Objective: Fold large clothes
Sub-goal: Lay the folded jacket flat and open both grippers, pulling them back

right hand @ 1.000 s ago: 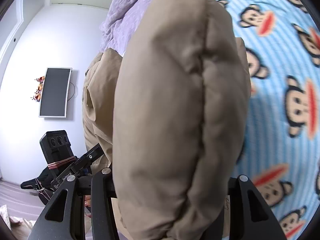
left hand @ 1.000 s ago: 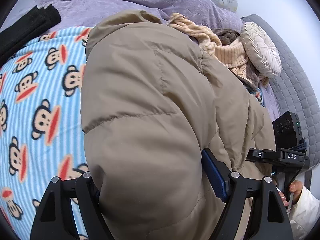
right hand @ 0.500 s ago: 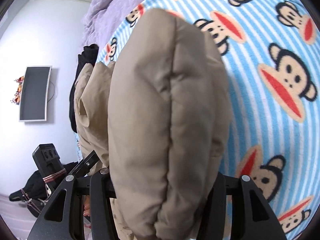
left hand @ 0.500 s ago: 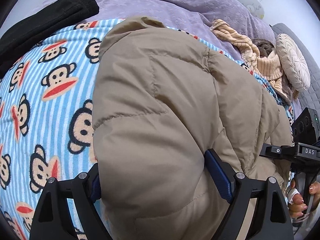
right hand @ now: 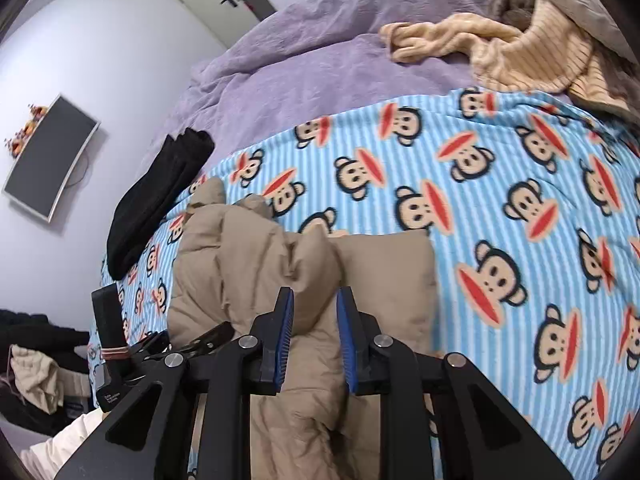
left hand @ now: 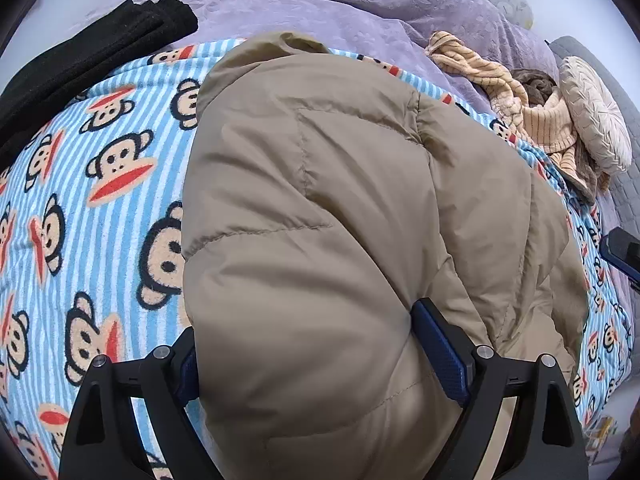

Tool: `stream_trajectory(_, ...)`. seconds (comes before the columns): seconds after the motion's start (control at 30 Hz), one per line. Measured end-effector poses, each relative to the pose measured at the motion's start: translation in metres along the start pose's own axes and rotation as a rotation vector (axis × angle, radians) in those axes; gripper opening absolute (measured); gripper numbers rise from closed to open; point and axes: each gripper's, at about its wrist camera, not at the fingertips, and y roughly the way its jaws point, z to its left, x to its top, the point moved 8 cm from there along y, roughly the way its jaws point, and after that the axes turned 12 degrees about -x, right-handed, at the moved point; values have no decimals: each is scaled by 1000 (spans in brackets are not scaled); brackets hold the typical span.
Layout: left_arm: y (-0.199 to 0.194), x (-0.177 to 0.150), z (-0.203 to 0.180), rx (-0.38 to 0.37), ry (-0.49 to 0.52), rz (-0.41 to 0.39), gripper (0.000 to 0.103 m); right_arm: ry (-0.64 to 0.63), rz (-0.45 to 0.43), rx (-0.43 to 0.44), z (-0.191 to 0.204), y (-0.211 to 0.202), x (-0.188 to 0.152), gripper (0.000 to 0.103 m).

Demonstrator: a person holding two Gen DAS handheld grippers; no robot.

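A bulky tan puffer jacket (left hand: 320, 220) lies folded on a blue striped monkey-print blanket (left hand: 100, 208) on the bed. My left gripper (left hand: 312, 360) has its fingers spread wide around a thick padded part of the jacket and presses on it from both sides. In the right wrist view the jacket (right hand: 248, 256) lies flattened on the blanket (right hand: 500, 220). My right gripper (right hand: 316, 332) has its blue pads close together and pinches a raised fold of the jacket. The left gripper's body (right hand: 108, 340) shows at the jacket's left side.
A folded black garment (left hand: 80, 64) lies at the blanket's far left edge on a purple duvet (left hand: 320, 8). A heap of beige striped clothes (left hand: 520, 108) and a round cushion (left hand: 596, 112) sit at the far right. A wall screen (right hand: 48, 156) hangs beyond the bed.
The jacket has come down from hanging in front of the right camera to lying on the blanket. The right jaws are now much closer together, on a thin fold. The left grip is unchanged.
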Motion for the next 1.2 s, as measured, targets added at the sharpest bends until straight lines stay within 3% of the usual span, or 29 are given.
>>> stream_trajectory(0.07, -10, 5, -1, 62, 5, -12, 91, -41, 7, -19, 19, 7, -10, 20)
stream_trajectory(0.13, -31, 19, 0, 127, 15, -102, 91, -36, 29, -40, 26, 28, -8, 17)
stream_trajectory(0.23, -48, 41, 3, 153, 18, -206, 91, -28, 69, -108, 13, 58, -8, 14)
stream_trajectory(0.4, -5, 46, 12, 135, -7, -114, 91, 11, 164, -177, -16, 99, -27, 10)
stream_trajectory(0.6, 18, 38, -4, 165, 47, -113, 95, -26, 157, -200, -29, 118, -40, 7)
stream_trajectory(0.77, 17, 37, -3, 174, 58, -107, 96, 1, 163, -204, -30, 109, -41, 8)
stream_trajectory(0.93, -2, 31, 0, 176, 38, -104, 96, -22, 148, -198, -19, 72, -46, 8)
stream_trajectory(1.2, -44, -7, -4, 184, 61, -88, 96, -45, 128, -182, -8, 18, -80, 9)
